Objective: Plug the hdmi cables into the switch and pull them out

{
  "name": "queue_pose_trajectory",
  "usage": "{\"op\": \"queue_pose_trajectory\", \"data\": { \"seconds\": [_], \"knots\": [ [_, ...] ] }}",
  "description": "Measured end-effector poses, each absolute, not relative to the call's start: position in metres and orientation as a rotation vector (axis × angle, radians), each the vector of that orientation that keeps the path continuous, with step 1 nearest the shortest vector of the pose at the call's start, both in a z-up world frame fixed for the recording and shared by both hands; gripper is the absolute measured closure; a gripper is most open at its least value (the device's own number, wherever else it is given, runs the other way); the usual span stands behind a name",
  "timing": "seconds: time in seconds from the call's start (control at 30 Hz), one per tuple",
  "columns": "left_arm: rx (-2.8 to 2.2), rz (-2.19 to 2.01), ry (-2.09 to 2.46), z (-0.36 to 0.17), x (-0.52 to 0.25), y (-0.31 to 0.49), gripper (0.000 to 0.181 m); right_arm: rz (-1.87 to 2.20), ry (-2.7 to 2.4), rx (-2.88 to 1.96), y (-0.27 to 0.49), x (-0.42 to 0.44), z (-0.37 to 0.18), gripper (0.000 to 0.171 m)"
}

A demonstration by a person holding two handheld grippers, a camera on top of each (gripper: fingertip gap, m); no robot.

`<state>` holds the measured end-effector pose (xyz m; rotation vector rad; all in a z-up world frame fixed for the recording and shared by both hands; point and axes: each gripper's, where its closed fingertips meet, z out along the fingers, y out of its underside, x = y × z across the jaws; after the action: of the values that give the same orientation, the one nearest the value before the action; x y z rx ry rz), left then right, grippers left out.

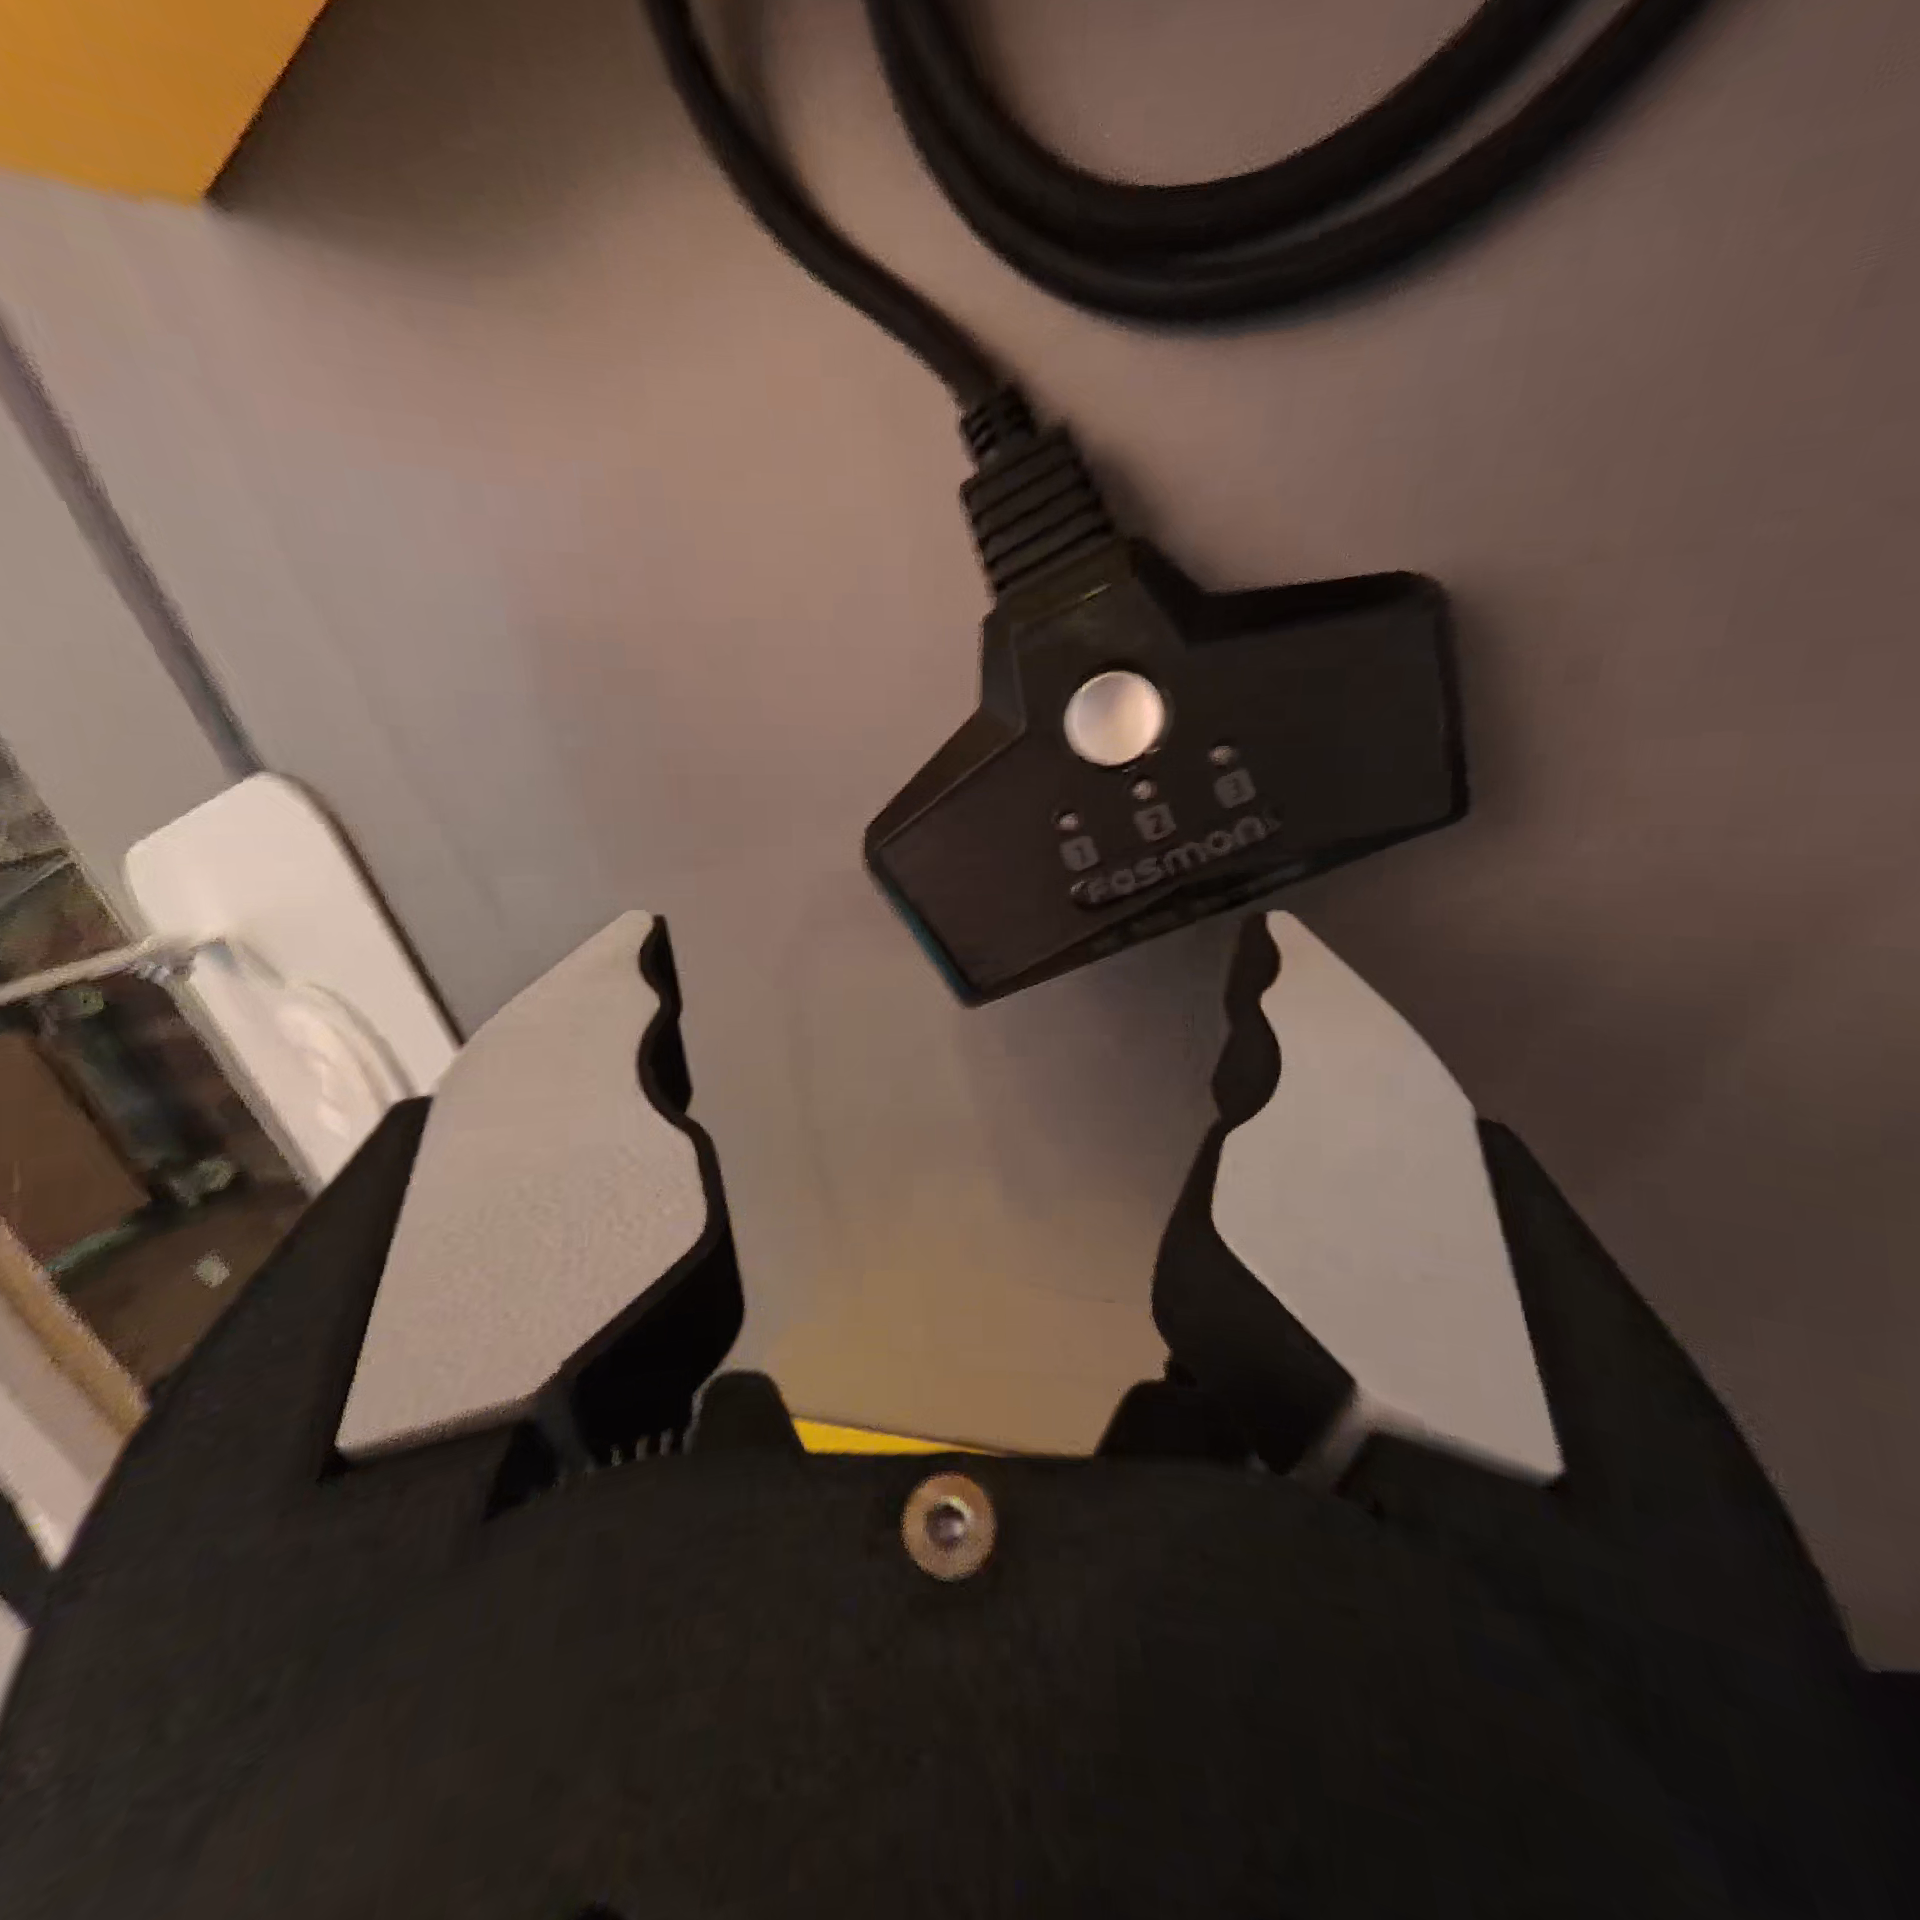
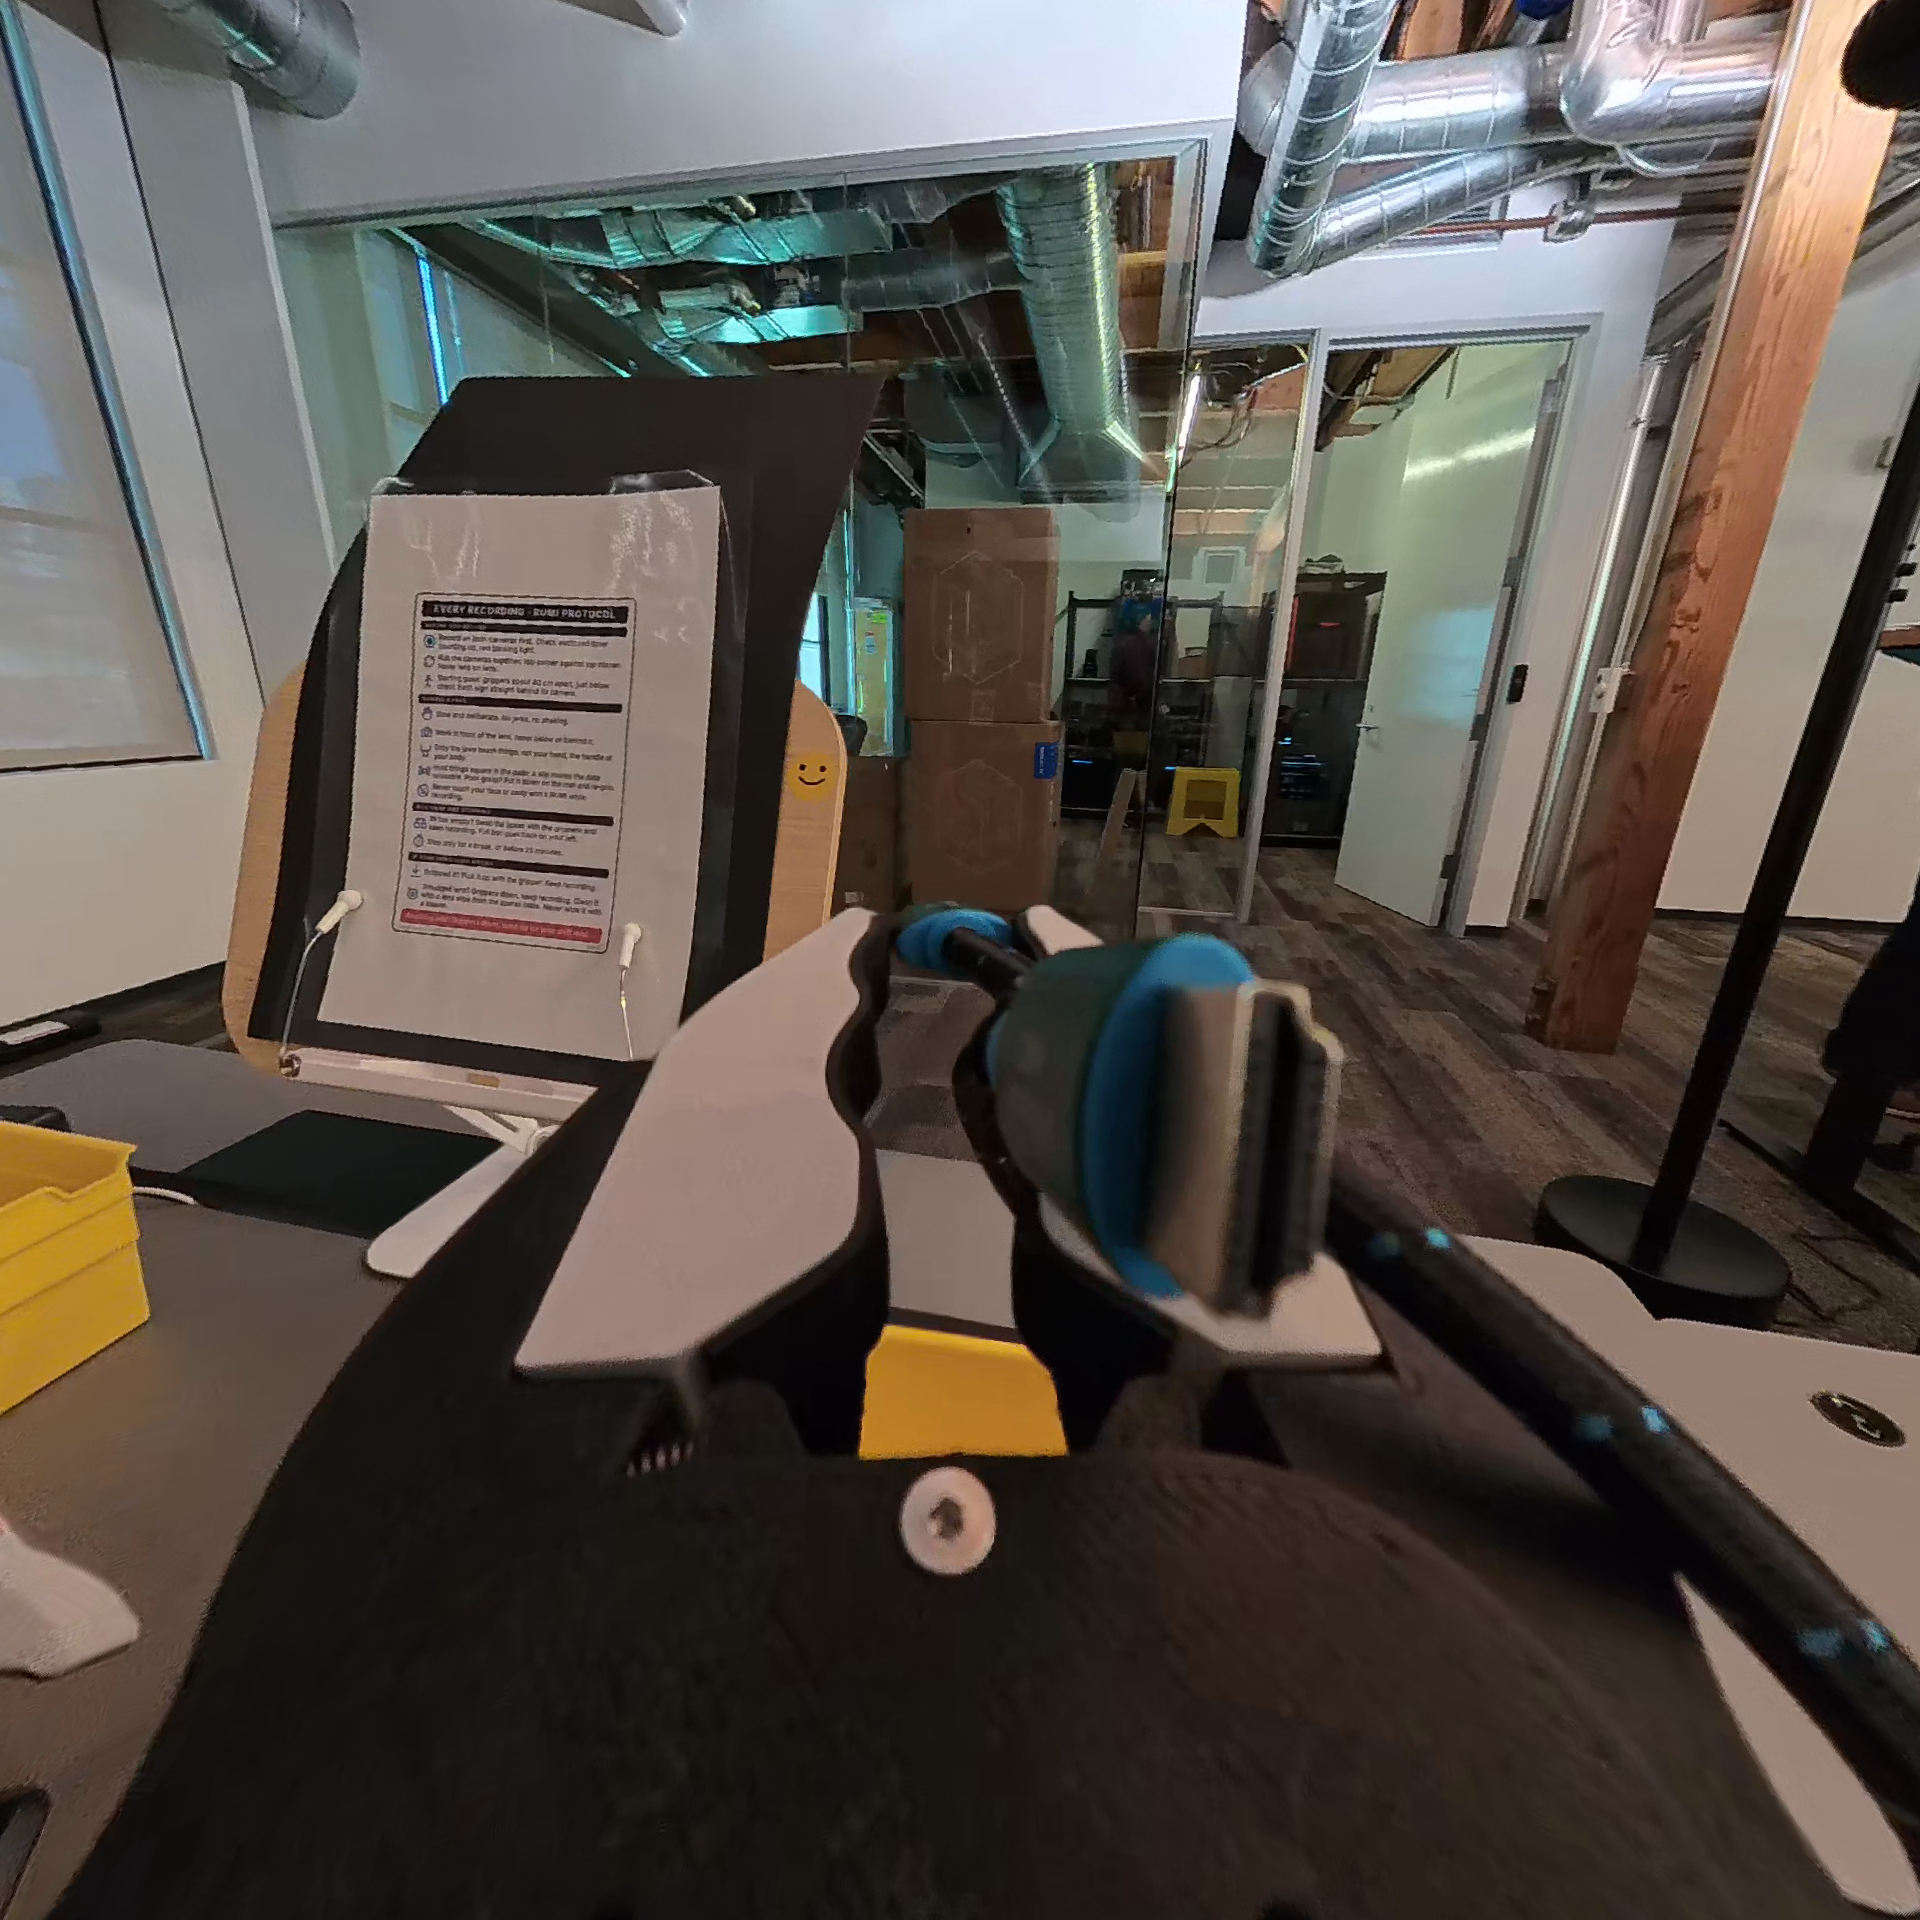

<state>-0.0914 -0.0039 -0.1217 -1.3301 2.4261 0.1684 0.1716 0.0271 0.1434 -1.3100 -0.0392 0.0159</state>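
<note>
In the left wrist view the black HDMI switch (image 1: 1164, 790), with a round silver button, lies flat on the grey table (image 1: 468, 571). Its own thick black cable (image 1: 831, 270) runs away and coils at the far side. My left gripper (image 1: 956, 925) is open and empty, just short of the switch's near edge, the right fingertip almost touching it. In the right wrist view my right gripper (image 2: 956, 925) is shut on a black HDMI cable (image 2: 1579, 1403) with blue flecks, held in the air. Its blue-collared plug (image 2: 1195, 1122) lies over the right finger, metal end facing the camera.
A yellow bin (image 2: 62, 1247) sits at the table's left. A white stand holding a printed sheet (image 2: 530, 758) stands at the back of the table. A black floor-stand base (image 2: 1662, 1257) and a wooden post (image 2: 1714, 582) are to the right, off the table. The left gripper's tips are roughly 35 cm from the right gripper's.
</note>
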Motion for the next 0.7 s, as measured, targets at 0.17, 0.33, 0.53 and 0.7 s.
{"op": "queue_pose_trajectory", "data": {
  "seconds": [0.17,0.33,0.53,0.7],
  "knots": [
    [-1.164,0.322,2.665,-0.148,-0.098,-0.009,0.078,0.005,-0.046,-1.312,0.027,0.175,0.144,0.148],
    [-1.340,0.187,2.717,-0.156,-0.099,-0.024,0.098,0.023,-0.078,-1.316,0.027,0.171,0.144,0.148],
    [-1.903,0.054,2.463,-0.160,-0.133,-0.036,0.099,0.066,-0.096,-1.329,0.030,0.165,0.141,0.148],
    [-2.302,-0.258,2.076,-0.155,-0.144,-0.063,0.114,0.077,-0.130,-1.327,0.030,0.155,0.143,0.148]
  ]
}}
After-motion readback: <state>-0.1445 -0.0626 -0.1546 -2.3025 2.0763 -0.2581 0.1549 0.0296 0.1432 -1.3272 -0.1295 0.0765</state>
